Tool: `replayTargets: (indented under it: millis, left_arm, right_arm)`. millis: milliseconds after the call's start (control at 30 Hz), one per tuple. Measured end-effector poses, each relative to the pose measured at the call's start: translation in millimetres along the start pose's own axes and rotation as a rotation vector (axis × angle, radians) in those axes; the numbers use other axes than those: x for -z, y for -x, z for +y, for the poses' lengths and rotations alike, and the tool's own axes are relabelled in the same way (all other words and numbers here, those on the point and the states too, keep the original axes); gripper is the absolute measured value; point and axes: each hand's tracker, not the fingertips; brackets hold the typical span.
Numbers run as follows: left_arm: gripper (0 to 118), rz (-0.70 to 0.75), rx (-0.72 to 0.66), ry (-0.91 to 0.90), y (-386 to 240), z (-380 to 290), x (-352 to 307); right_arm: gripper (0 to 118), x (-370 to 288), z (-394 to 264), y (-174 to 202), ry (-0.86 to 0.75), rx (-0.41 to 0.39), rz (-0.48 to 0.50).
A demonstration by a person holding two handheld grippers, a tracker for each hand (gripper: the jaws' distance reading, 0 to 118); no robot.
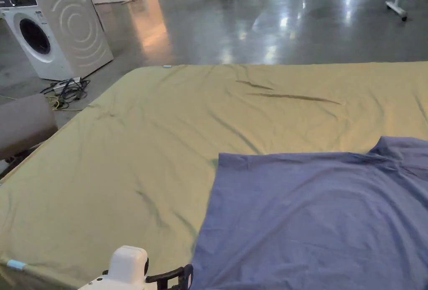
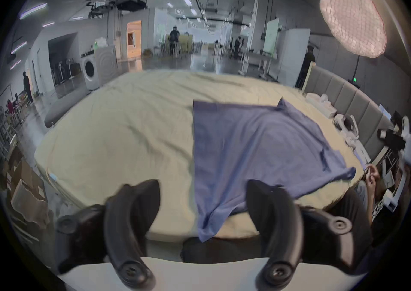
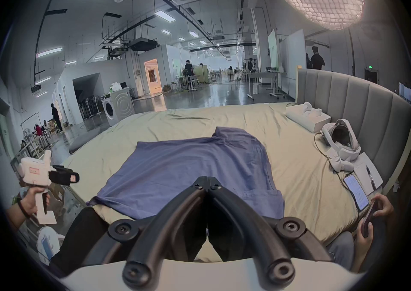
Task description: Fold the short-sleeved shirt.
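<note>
A blue short-sleeved shirt [image 1: 317,215] lies spread flat on the yellow-green bed sheet [image 1: 167,144], one sleeve pointing to the far right. In the left gripper view a corner of the shirt [image 2: 255,151] hangs over the bed's near edge. My left gripper [image 2: 203,186] is open, held in the air at that near edge, its jaws on either side of the shirt's left border; its black jaw shows low in the head view [image 1: 184,278]. My right gripper [image 3: 206,181] is shut, tips together above the near part of the shirt [image 3: 189,169], with no cloth seen between them.
A padded headboard [image 3: 355,100] runs along the bed's right side, with a white box [image 3: 309,117], a headset [image 3: 340,142] and a phone [image 3: 355,191] lying near it. A person's hands [image 3: 378,206] hold a device there. A washing machine [image 1: 54,31] and cables sit beyond the far left corner.
</note>
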Motion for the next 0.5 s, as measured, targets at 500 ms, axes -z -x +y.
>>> replayTargets:
  millis: [500]
  left_arm:
    - [59,-0.078,0.104,0.288,-2,-30,84]
  right_arm:
    - [0,5,-24,-12,0.086,0.042,-0.027]
